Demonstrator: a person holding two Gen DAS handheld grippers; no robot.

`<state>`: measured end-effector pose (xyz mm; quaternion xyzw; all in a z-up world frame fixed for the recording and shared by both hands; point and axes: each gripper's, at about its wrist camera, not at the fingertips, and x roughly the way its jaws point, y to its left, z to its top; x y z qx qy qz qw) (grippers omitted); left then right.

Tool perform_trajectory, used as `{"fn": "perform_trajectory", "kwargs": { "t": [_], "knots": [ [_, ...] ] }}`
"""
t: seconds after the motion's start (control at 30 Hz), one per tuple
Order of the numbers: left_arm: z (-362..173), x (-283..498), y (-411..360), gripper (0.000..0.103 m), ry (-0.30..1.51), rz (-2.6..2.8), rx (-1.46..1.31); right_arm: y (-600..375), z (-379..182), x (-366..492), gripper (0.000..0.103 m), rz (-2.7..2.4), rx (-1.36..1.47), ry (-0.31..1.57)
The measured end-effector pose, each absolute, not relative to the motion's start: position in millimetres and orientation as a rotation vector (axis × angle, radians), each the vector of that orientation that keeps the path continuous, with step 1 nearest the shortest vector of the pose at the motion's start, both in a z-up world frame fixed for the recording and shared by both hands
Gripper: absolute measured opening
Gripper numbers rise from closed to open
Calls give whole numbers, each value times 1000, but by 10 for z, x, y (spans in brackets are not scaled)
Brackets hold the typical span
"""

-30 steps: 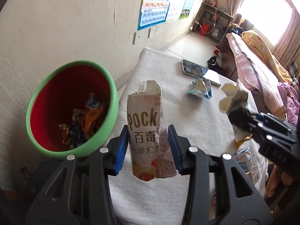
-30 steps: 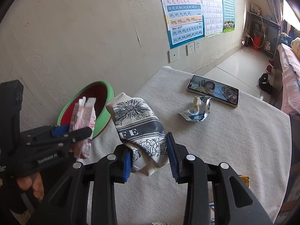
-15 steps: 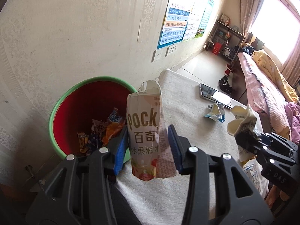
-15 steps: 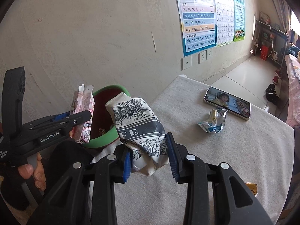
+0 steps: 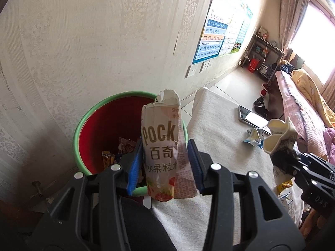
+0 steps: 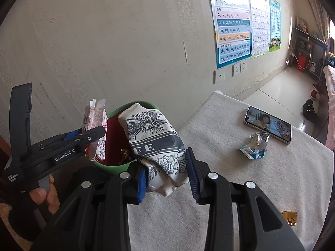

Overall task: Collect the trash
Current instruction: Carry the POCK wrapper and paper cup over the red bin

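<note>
Left hand-held gripper [image 5: 165,165] clamps a torn Pocky box [image 5: 164,146] upright, bin [image 5: 83,125] just beyond it; bin contents half hidden (crinkled wrappers only). Right hand-held gripper [image 6: 166,174] pinches a crumpled cup [image 6: 155,144] near the bin's rim. Foil wrapper [image 6: 254,146] ahead-right on the cloth-covered bench [image 6: 272,188], beside a phone [image 6: 269,124].

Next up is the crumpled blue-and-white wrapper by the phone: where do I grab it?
Pinch the blue-and-white wrapper across its raised crumpled peak, coming from above. It lies loose on the cloth just in front of the phone, so probably close the fingers parallel to the phone's edge.
</note>
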<state>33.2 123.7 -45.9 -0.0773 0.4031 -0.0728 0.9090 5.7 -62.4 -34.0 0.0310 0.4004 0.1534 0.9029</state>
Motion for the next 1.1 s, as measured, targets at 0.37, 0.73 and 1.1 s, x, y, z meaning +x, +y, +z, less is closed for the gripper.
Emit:
{"fn": "perform_trajectory", "kwargs": {
  "t": [0.37,0.73,1.1],
  "knots": [
    [-457,397,1416,40,823,-100,-160,-347,-240,146,33,371,53,799],
    [-547,468,1507,40,844,-67,-145,-100,-309,255,33,417,16,806],
    [-636,593,1633,40,861,-27,-134,-29,-386,440,33,448,17,844]
  ]
}}
